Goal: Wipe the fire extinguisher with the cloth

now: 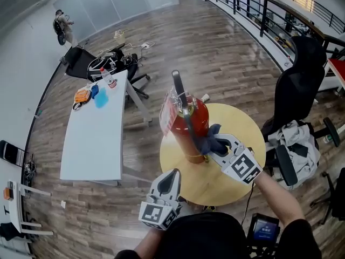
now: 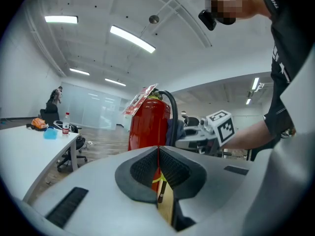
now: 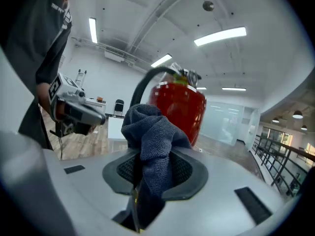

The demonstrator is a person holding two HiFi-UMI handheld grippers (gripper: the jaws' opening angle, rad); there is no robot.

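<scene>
My right tool (image 3: 152, 168) is clamped on the cloth (image 3: 150, 132), which sits at the extinguisher (image 1: 190, 124) side, mid-frame on the round table (image 1: 237, 123). My left tool (image 2: 158, 171) is closed and empty, lower centre. Risk: nothing braces the cylinder, so a hard sideways wipe could tip it. The hose (image 1: 182, 99) and tag (image 1: 166, 112) may snag the cloth.

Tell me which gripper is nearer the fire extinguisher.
Right. The right gripper holds the cloth against the fire extinguisher; the left gripper sits apart at the table edge.
</scene>
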